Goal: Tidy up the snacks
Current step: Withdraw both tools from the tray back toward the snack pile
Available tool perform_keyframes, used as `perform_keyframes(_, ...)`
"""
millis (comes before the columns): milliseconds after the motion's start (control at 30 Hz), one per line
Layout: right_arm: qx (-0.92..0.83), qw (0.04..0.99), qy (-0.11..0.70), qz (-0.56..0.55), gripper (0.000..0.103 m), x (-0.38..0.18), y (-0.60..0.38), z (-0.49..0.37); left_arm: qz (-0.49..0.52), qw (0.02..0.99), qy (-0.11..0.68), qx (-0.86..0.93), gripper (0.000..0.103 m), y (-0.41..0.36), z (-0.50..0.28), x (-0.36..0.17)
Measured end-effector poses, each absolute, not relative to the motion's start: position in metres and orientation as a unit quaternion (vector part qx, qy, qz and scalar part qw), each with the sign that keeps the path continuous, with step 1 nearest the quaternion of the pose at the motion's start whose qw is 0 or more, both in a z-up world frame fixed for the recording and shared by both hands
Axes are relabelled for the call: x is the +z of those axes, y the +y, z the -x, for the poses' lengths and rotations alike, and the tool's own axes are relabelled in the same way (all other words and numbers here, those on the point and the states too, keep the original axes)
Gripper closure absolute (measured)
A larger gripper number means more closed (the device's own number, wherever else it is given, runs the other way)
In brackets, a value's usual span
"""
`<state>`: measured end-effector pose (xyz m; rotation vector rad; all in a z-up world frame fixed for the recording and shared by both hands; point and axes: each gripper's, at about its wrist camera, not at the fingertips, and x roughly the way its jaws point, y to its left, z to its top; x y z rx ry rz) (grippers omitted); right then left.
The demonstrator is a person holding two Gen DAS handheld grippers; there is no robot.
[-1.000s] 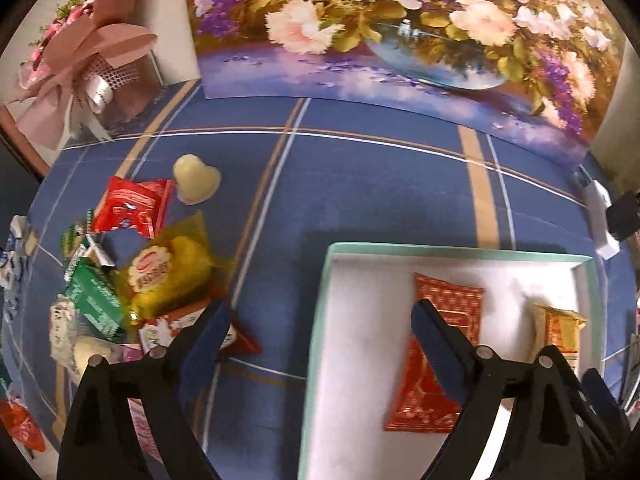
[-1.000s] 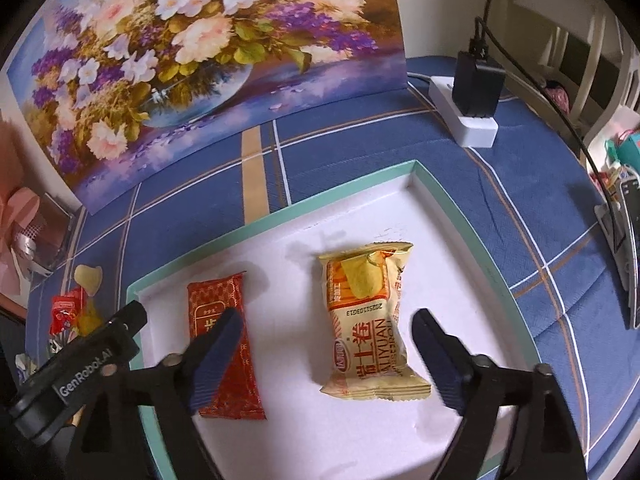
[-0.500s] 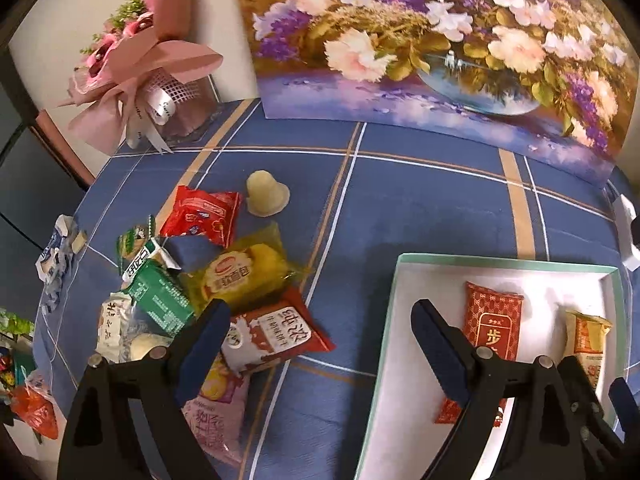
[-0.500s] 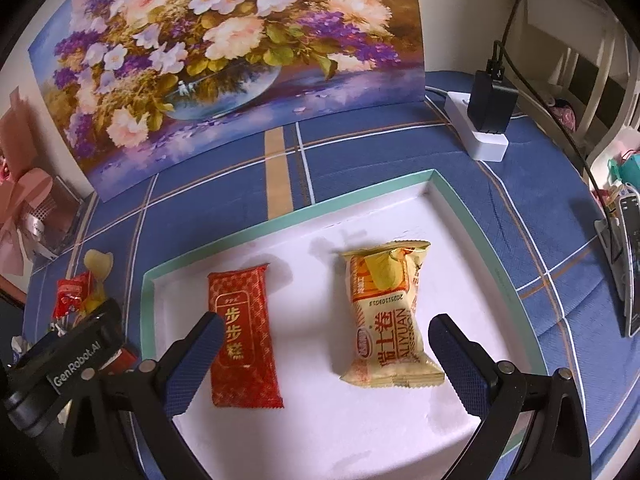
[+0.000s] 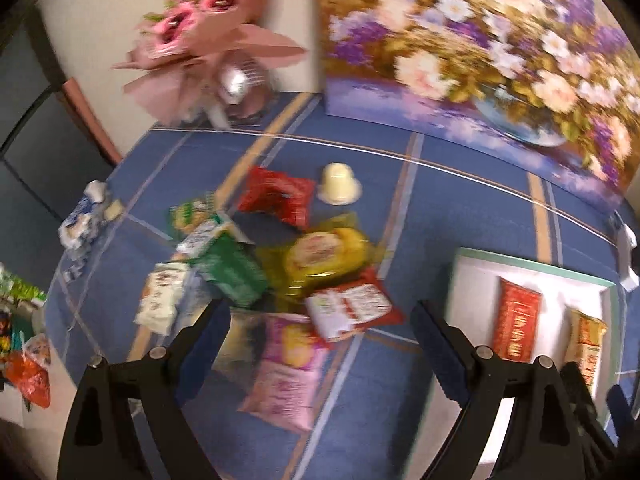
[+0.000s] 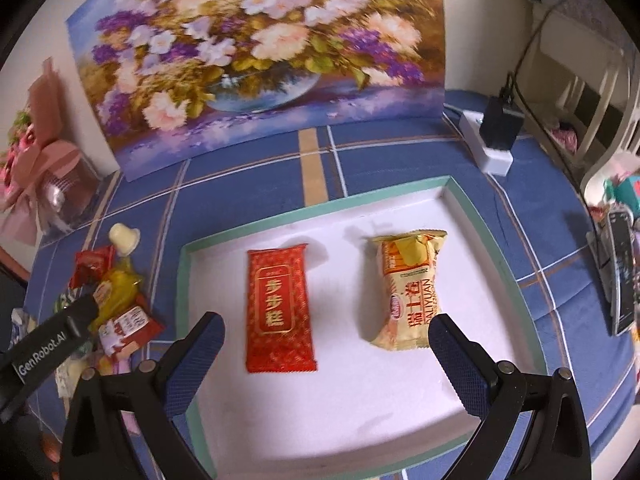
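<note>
**Both tools released, two snacks in the tray**

Left tool (image 5: 320, 332) spread wide above the snack pile (image 5: 280, 272), nothing between its jaws, no pad touching a packet. Directly under the gap: a pink packet (image 5: 284, 376) and a red-and-white packet (image 5: 348, 308). Further off in the pile: a yellow packet (image 5: 328, 256), a green packet (image 5: 232, 272), a red packet (image 5: 276, 196) and a small cream cup (image 5: 340, 184) just beyond it. All loose on the blue checked surface (image 5: 440, 208), left of the tray (image 5: 532, 266). Whole left view smeared with blur, print on the packets unreadable.

Right tool (image 6: 326, 346) at its widest, empty, poised over the white tray (image 6: 480, 232) with the green rim. Flat on the tray floor, side by side and apart: a red bar (image 6: 278, 308) on the left, a yellow roll (image 6: 408, 288) on the right, both lengthwise toward the camera. Right pad close beside the roll's near end, not pressing it.

Behind the tray, a flower painting (image 6: 256, 52) propped upright against the wall. Pink bouquet (image 6: 36, 152) at the far left corner. White power strip (image 6: 488, 148) with a black plug at the far right of the surface.
</note>
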<state>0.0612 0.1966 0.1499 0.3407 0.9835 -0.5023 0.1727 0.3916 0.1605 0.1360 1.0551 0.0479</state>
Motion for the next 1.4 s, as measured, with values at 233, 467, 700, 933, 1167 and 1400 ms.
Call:
perform_keyframes(233, -0.21, 0.851, 0.457, -0.151, 0.0, 0.168, 0.235, -0.062, -0.05, 0.855, 0.513, 0.059, 0.011, 0.447, -0.172, 0.168)
perform_keyframes(467, -0.159, 0.851, 0.476, -0.159, 0.0, 0.167, 0.279, -0.073, -0.014, 0.853, 0.519, 0.056, 0.011, 0.49, -0.169, 0.172)
perform_keyframes(700, -0.121, 0.853, 0.481, -0.161, 0.0, 0.166, 0.313, -0.09, 0.046, 0.852, 0.516, 0.07, 0.011, 0.544, -0.172, 0.178)
perform_keyframes(933, -0.093, 0.844, 0.504, -0.159, 0.0, 0.149, 0.345, -0.108, 0.086, 0.836, 0.535, 0.085, 0.011, 0.577, -0.176, 0.164)
perform_keyframes(1167, -0.08, 0.828, 0.532, -0.155, 0.0, 0.125, 0.363, -0.124, 0.09, 0.815, 0.567, 0.077, 0.011, 0.578, -0.185, 0.141)
perform_keyframes(1400, -0.074, 0.805, 0.57, -0.147, 0.0, 0.092, 0.374, -0.135, 0.089, 0.775, 0.624, 0.043, 0.011, 0.561, -0.201, 0.099)
